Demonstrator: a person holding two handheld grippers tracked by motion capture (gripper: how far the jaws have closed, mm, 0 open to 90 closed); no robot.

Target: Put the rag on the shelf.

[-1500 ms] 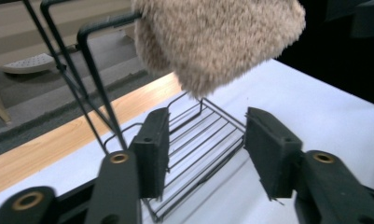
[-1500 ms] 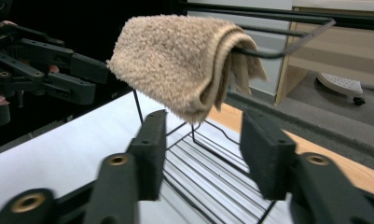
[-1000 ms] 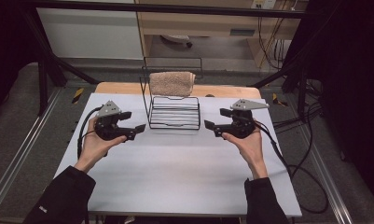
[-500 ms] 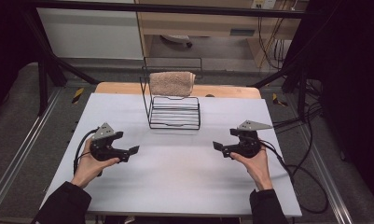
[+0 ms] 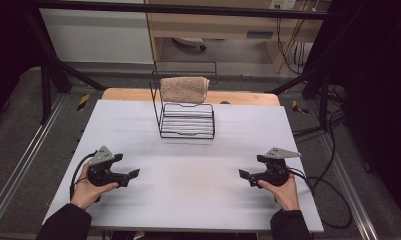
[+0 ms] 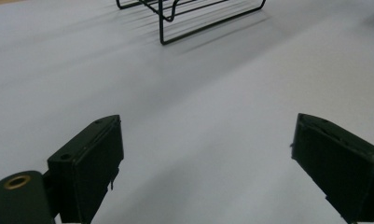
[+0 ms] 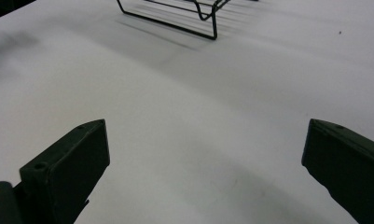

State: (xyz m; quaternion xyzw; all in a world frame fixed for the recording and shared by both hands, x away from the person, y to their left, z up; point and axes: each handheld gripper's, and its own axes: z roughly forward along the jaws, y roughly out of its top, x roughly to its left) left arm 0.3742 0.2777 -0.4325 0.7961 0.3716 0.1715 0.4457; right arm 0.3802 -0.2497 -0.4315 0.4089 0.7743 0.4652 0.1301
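A black wire rack (image 5: 187,120) stands at the far middle of the white table (image 5: 188,195), with a folded beige towel (image 5: 184,89) draped over its raised back rail. My left gripper (image 5: 131,174) rests low over the near left of the table and points inward. Its jaws have just been opening and stand open with nothing between them. My right gripper (image 5: 243,175) mirrors it at the near right, its jaws also just opened wide and empty. The left gripper view shows the left gripper (image 6: 205,163) above bare tabletop and the rack (image 6: 189,18) ahead. The right gripper (image 7: 205,163) faces the rack (image 7: 184,16) too.
A wooden board (image 5: 123,95) edges the table's far side. Cables (image 5: 333,200) trail off the right edge onto the floor. Black frame posts (image 5: 48,75) stand at the far corners. Open white surface lies between the two grippers and in front of the rack.
Both hands have come down and back toward the near edge, from beside the rack to low over the front of the table. The jaws of both grippers stand wider.
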